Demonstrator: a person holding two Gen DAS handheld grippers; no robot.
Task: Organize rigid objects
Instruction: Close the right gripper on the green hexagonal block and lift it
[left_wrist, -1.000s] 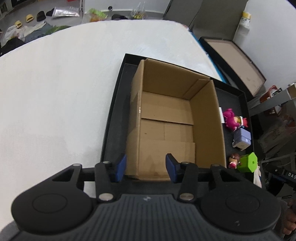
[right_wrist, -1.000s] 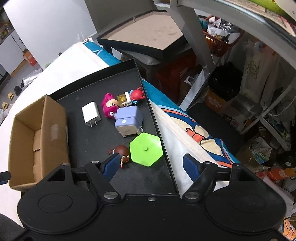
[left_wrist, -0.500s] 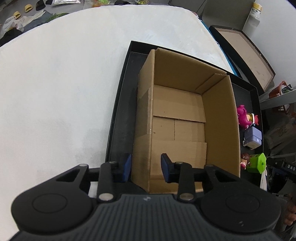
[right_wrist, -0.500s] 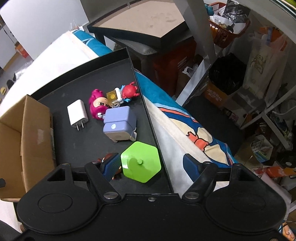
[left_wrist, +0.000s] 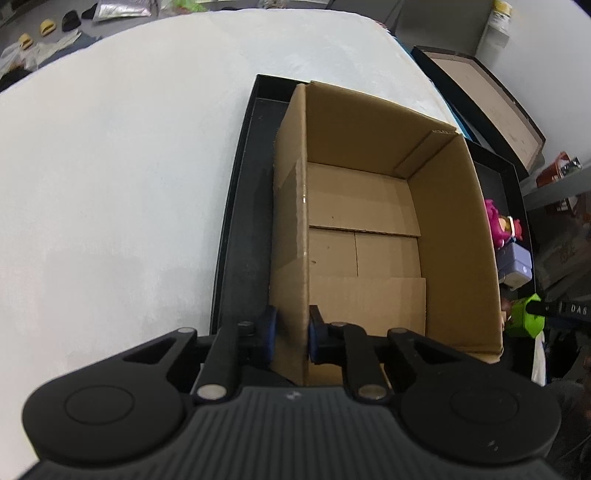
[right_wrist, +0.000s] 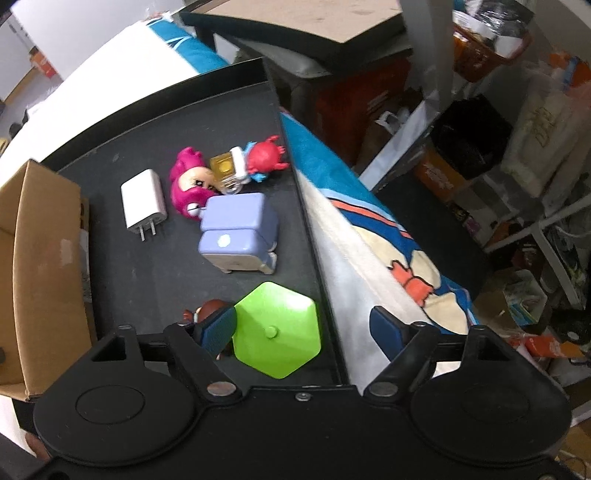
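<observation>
Left wrist: fingers (left_wrist: 290, 334) pinch the upright near-left wall of the cardboard box (left_wrist: 376, 236), its length running away

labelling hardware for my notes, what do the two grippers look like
Both look alike: matte black bodies with two round discs at the near corners, black linkage arms with silver pivot bolts, and blue pads on the fingers. The left gripper has a ribbed dark grey top plate with a small pale logo. The right gripper has a smooth black plate with one silver screw.
</observation>
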